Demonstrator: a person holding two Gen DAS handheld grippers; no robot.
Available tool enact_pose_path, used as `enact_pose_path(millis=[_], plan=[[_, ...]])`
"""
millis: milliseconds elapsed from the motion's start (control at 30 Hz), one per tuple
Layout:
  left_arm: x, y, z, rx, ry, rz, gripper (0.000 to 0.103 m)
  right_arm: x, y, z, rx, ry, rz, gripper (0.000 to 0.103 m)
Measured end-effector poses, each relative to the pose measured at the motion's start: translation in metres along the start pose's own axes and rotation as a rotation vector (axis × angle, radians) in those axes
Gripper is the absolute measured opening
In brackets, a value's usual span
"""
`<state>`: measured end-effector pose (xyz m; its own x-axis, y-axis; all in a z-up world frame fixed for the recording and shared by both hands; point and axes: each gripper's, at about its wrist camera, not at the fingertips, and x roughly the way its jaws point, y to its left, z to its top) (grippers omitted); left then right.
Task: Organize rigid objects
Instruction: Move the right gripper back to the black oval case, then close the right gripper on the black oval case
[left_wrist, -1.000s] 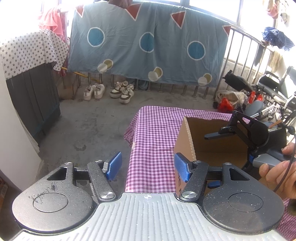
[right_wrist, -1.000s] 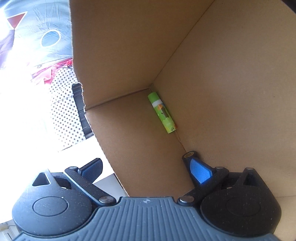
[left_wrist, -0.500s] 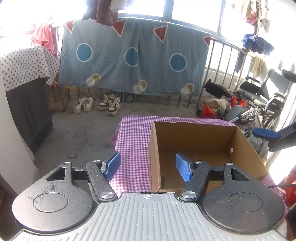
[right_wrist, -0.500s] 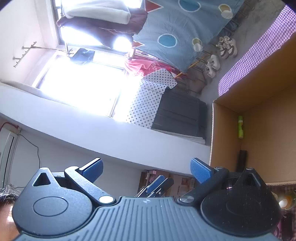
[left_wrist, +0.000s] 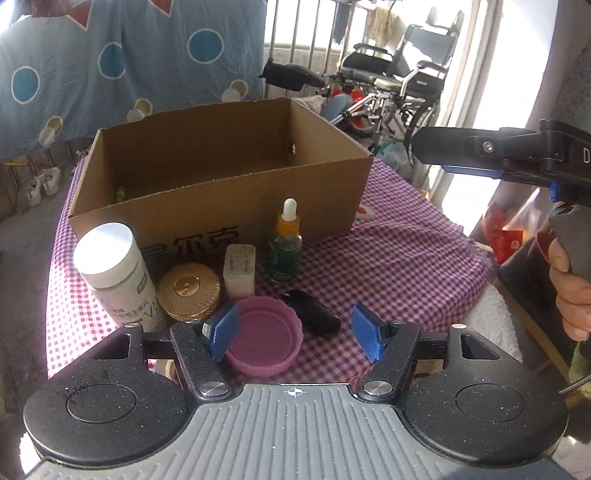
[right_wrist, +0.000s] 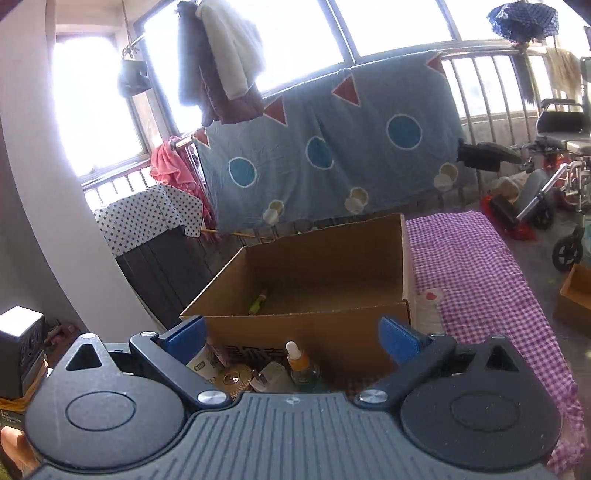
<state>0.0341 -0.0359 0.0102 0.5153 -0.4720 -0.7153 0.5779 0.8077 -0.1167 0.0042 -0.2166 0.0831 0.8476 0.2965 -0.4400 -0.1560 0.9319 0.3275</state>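
On the table (left_wrist: 406, 258), jar (left_wrist: 114, 269), tin (left_wrist: 189, 291), plug (left_wrist: 239, 271) and dropper (left_wrist: 285, 247) stand before the box (left_wrist: 221, 192); lid (left_wrist: 264, 334) nearest.

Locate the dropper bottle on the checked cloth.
In the left wrist view, the dropper bottle stands upright in front of the cardboard box, just right of the white plug adapter.

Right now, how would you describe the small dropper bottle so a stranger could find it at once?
Look for the open brown cardboard box on the purple checked tablecloth. In the row of small things in front of it stands the dark green glass dropper bottle, right of the white plug adapter. Only it has an orange collar and a white rubber bulb.
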Motion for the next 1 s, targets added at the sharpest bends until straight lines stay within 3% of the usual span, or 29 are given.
enact_pose_path(millis=[100,267,333,433,633,867,1000], plan=[[0.019,-0.024,-0.014,0.044,0.026,-0.014,0.062,0.021,-0.002,-0.023,-0.024,0.109,-0.043,0.070],[0.043,-0.044,-0.026,0.074,0.056,0.038,0.047,0.060,-0.010,-0.047,-0.031,0.266,0.004,0.058],[0.050,-0.045,-0.025,0.073,0.072,0.045,0.044,0.072,-0.011,-0.048,-0.024,0.311,0.026,0.040],[0.060,-0.048,-0.022,0.073,0.098,0.085,0.041,0.095,-0.015,-0.052,-0.017,0.380,0.058,0.024],[0.076,-0.048,-0.020,0.067,0.140,0.098,0.041,0.113,-0.022,-0.056,0.009,0.478,0.100,0.017],[0.076,-0.057,-0.019,0.116,0.124,0.107,0.041,0.097,-0.043,-0.064,0.116,0.511,0.129,0.016],[0.077,-0.062,-0.017,0.126,0.118,0.044,0.041,0.080,-0.055,-0.069,0.153,0.511,0.105,0.011]])
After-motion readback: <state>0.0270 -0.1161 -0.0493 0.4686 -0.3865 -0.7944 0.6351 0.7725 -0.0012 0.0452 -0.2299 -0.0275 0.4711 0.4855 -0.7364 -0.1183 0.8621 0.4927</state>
